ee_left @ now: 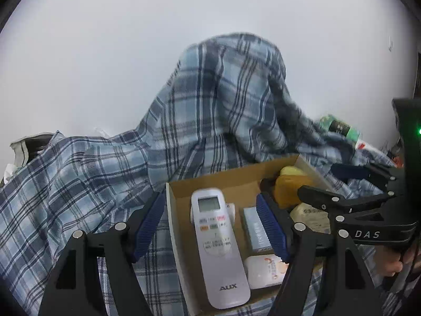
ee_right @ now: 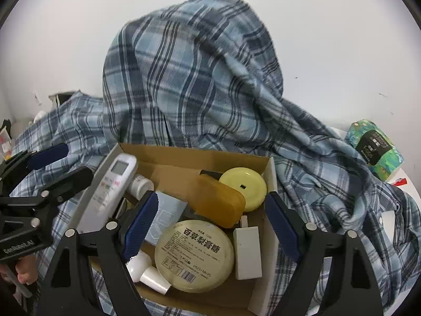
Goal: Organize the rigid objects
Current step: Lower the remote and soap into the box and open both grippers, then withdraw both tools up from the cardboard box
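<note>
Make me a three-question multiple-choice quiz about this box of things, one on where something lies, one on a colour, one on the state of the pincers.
1. Where does the white remote control lie?
A. On the plaid cloth
B. In the cardboard box
C. Between pincer fingers

2. What colour is the round dish at the box's far corner?
A. Pale yellow
B. Red
C. Black

3. How is the right gripper?
A. Shut on the round tin
B. Shut on nothing
C. Open

Answers: 1 B, it rests along the box's wall. 2 A, plainly yellow. 3 C, its fingers stand apart, pressing nothing.
</note>
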A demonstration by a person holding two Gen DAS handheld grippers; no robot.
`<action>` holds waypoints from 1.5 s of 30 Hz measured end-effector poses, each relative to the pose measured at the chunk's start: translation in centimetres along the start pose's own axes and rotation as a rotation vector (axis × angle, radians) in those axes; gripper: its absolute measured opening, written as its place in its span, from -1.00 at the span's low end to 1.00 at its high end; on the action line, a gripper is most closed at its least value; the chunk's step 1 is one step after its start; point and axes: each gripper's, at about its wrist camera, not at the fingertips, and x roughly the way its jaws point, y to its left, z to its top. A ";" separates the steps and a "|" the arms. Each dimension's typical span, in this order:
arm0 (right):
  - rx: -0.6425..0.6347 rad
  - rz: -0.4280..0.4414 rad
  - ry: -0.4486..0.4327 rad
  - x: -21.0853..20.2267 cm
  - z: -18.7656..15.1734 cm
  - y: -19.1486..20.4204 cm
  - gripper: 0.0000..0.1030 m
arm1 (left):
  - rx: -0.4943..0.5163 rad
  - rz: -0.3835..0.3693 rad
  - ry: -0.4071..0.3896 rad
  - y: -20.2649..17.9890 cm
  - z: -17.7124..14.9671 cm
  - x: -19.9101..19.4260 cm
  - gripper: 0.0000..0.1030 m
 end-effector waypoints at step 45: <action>-0.017 -0.131 -0.459 -14.6 -11.0 0.1 1.00 | -0.025 0.073 -0.409 -3.5 -10.3 -13.9 1.00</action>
